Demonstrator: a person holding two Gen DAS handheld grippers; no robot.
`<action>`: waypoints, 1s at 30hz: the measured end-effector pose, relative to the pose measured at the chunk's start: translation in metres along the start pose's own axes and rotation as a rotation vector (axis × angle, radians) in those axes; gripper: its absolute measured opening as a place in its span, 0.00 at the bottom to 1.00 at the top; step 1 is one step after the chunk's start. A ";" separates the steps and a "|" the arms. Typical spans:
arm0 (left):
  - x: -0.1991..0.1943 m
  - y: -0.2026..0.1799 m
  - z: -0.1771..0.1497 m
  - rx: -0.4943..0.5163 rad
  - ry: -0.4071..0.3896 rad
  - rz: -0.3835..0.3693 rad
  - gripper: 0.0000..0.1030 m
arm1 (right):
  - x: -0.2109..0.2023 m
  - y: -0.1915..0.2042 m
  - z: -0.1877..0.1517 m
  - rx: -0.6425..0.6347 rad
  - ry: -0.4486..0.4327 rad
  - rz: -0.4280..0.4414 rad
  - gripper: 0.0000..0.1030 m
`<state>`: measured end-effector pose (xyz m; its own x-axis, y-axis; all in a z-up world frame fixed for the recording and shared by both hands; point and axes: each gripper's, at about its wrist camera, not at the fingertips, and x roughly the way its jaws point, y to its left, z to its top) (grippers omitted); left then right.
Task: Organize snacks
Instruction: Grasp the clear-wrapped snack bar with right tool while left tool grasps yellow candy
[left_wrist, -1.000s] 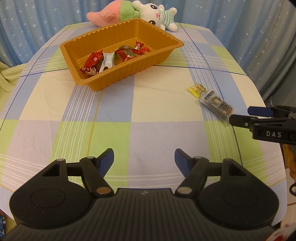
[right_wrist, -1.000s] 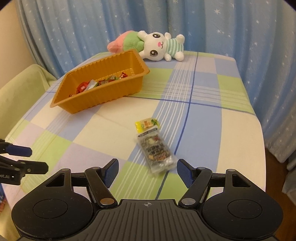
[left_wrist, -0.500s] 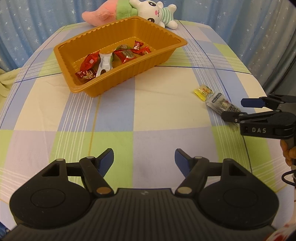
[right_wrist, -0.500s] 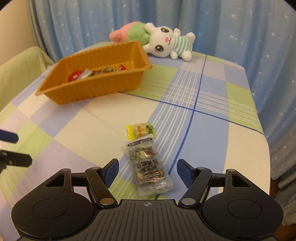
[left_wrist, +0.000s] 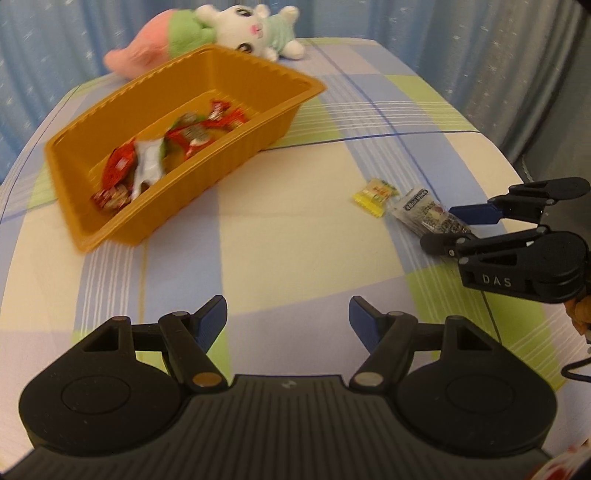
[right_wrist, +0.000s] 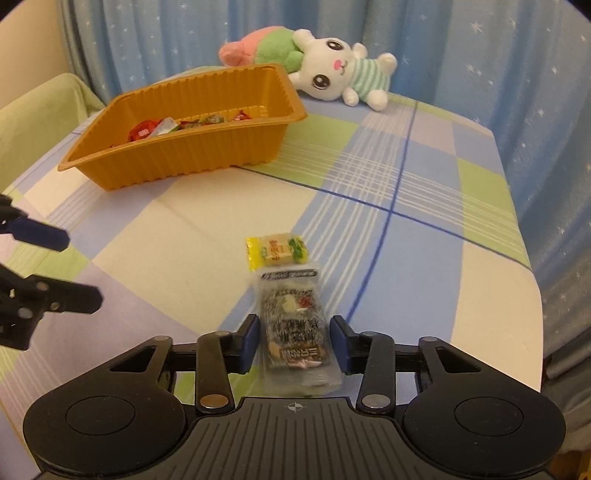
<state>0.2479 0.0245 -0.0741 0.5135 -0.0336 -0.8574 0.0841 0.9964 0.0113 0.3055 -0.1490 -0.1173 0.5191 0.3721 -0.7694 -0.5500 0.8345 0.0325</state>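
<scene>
Two blue-tipped fingers of my left gripper (left_wrist: 288, 319) gape apart over the checked tablecloth (left_wrist: 295, 229), ribbed orange plastic tray (left_wrist: 236, 158) ahead. Right view: my right gripper (right_wrist: 294, 341) straddles the clear dark-printed snack packet (right_wrist: 293, 332), jaws not yet clamped, beside a yellow wrapped candy (right_wrist: 277, 251).

Near end of clear snack packet (right_wrist: 295, 332) hidden under right gripper (right_wrist: 295, 343) body; pads flank it, contact not discernible. Print on packet and on yellow candy (right_wrist: 277, 251) too small to read. Snacks in orange tray (left_wrist: 207, 177) motion-blurred in left view, mostly hidden behind tray wall in right view. Left gripper (right_wrist: 79, 267) cut by frame edge in right view.
</scene>
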 end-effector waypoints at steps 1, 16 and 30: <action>0.002 -0.002 0.002 0.011 -0.002 -0.009 0.69 | -0.001 -0.003 -0.001 0.019 0.003 -0.006 0.40; 0.052 -0.047 0.059 0.269 -0.104 -0.141 0.68 | -0.021 -0.059 -0.017 0.295 0.008 -0.176 0.40; 0.089 -0.063 0.076 0.336 -0.072 -0.169 0.30 | -0.030 -0.063 -0.025 0.339 0.007 -0.201 0.40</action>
<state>0.3533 -0.0474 -0.1117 0.5263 -0.2122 -0.8234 0.4416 0.8957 0.0515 0.3086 -0.2229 -0.1125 0.5898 0.1856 -0.7859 -0.1898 0.9778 0.0885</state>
